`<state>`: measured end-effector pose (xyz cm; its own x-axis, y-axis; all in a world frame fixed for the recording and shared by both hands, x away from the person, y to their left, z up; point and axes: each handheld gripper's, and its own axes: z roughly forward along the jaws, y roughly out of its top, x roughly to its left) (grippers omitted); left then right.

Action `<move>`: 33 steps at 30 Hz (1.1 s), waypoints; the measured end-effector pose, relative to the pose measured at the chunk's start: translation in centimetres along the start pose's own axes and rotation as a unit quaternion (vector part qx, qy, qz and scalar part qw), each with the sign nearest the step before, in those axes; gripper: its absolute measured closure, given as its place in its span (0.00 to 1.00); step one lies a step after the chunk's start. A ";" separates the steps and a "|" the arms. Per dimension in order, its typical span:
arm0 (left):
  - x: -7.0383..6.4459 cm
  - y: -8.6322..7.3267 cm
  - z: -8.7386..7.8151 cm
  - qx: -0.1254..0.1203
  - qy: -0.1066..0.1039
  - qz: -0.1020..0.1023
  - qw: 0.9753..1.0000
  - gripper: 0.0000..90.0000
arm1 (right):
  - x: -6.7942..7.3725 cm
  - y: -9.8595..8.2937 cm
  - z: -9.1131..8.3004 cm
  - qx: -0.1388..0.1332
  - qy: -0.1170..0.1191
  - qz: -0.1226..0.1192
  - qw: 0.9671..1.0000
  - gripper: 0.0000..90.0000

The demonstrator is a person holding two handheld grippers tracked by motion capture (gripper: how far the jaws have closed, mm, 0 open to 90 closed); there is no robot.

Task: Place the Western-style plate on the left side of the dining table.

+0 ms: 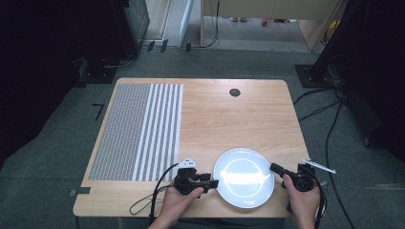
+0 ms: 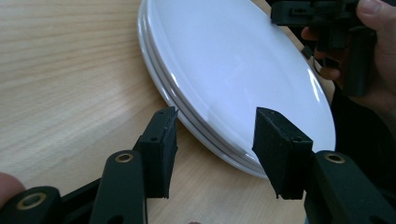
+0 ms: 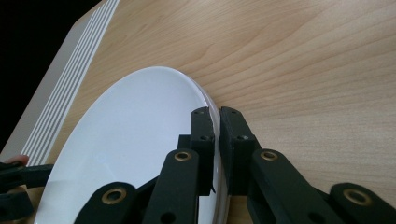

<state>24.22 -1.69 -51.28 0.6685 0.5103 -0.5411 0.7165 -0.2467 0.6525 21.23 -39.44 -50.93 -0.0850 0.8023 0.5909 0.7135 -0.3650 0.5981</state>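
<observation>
The right tongs (image 3: 216, 154) are pinching the rim of the white plate (image 1: 244, 177), while the left tongs (image 2: 215, 149) stand spread, jaws to either side of the plate's opposite rim without touching it. The plate lies flat near the front edge of the desk (image 1: 229, 119), well right of the striped mat (image 1: 138, 131). The step looks like securing a two-sided hold; next the left tongs should press together on the rim before any lift.

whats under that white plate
In the left gripper view a second rim shows below the white plate, so it looks like another plate is stacked beneath, resting on the wooden table. The top plate covers everything under it but that edge.
</observation>
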 end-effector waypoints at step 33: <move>0.1 0.3 -1.3 0.018 -0.008 -0.026 0.999 0.63 | 0.2 -0.6 1.0 0.026 0.048 0.029 0.998 0.95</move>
<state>24.23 -0.58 -50.47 0.6335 0.5097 -0.5822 0.7565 -0.2503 0.6042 21.51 -38.59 -51.70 -0.1069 0.7303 0.6747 0.7541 -0.3827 0.5337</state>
